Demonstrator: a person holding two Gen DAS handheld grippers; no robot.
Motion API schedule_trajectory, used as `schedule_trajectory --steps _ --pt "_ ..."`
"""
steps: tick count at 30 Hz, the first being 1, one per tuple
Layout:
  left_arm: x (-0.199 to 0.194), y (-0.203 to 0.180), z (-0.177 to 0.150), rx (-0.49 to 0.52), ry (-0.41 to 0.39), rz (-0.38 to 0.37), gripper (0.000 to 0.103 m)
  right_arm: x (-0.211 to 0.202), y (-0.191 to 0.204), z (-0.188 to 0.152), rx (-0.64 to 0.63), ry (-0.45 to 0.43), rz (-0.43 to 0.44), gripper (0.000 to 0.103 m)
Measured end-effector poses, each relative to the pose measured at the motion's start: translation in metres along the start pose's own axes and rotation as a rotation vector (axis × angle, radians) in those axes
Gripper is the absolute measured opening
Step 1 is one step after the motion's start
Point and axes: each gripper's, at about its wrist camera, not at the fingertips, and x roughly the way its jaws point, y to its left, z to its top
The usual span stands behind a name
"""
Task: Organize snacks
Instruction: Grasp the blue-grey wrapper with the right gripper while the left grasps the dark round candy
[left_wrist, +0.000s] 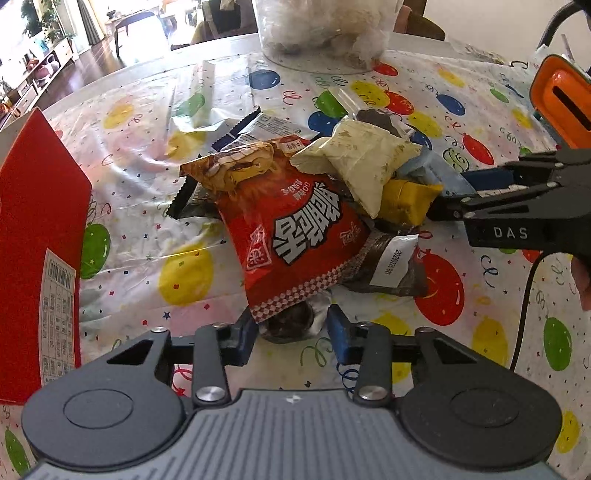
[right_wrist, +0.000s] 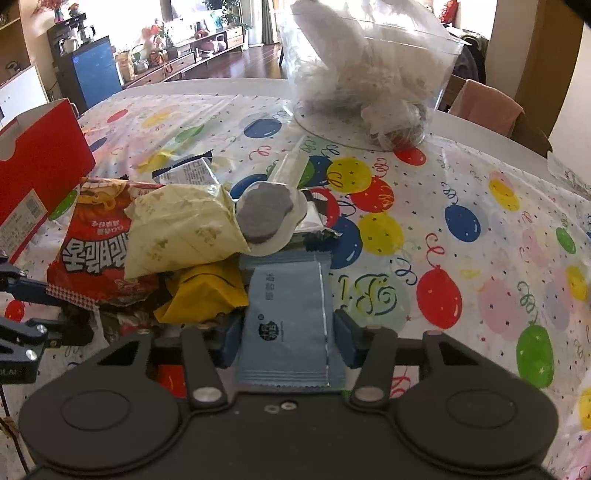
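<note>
Straddling the blue sachet (right_wrist: 286, 317) at the pile's near edge, the right gripper (right_wrist: 286, 338) sits spread, unclamped; left gripper (left_wrist: 291, 332), also spread, flanks the red bag (left_wrist: 291, 225). Close squarely, lift slowly.

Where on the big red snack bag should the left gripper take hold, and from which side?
Grip the red snack bag by its near checkered bottom seam, coming in low from the left gripper's own side. That edge is flat, thin and uncovered, already lying by the open jaws; the far end sits under the cream packet.
</note>
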Motion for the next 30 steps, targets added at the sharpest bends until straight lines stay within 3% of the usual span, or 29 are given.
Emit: schedule_trajectory --steps 6,8,12,13,22,25,27,29,30 --pt "-0.004 0.004 -0.002 -0.016 -0.002 -0.008 0.029 -0.013 0.003 -0.008 0.033 -0.002 -0.007 0.043" --pt "-0.006 0.005 -0.003 -0.020 -0.005 -0.013 0.020 -0.019 0.005 -0.012 0.046 0.002 -0.014 0.043" --pt "-0.010 0.009 -0.007 -0.025 -0.005 -0.027 0.016 -0.032 0.010 -0.022 0.061 0.004 -0.024 0.043" --pt "-0.011 0.009 -0.009 -0.021 -0.004 -0.027 0.007 -0.035 0.010 -0.026 0.068 0.002 -0.026 0.043" --pt "-0.016 0.014 -0.018 -0.038 0.002 -0.050 0.006 -0.066 0.022 -0.047 0.112 -0.005 -0.015 0.043" --pt "-0.017 0.014 -0.016 -0.039 -0.004 -0.063 0.012 -0.072 0.022 -0.051 0.130 -0.013 -0.007 0.043" --pt "-0.015 0.014 -0.014 -0.045 0.008 -0.073 0.025 -0.073 0.021 -0.053 0.143 -0.016 -0.003 0.043" --pt "-0.013 0.013 -0.012 -0.052 0.001 -0.073 0.051 -0.074 0.020 -0.054 0.150 -0.019 0.001 0.043" --pt "-0.013 0.012 -0.011 -0.046 -0.007 -0.060 0.056 -0.074 0.019 -0.054 0.153 -0.020 0.002 0.043"
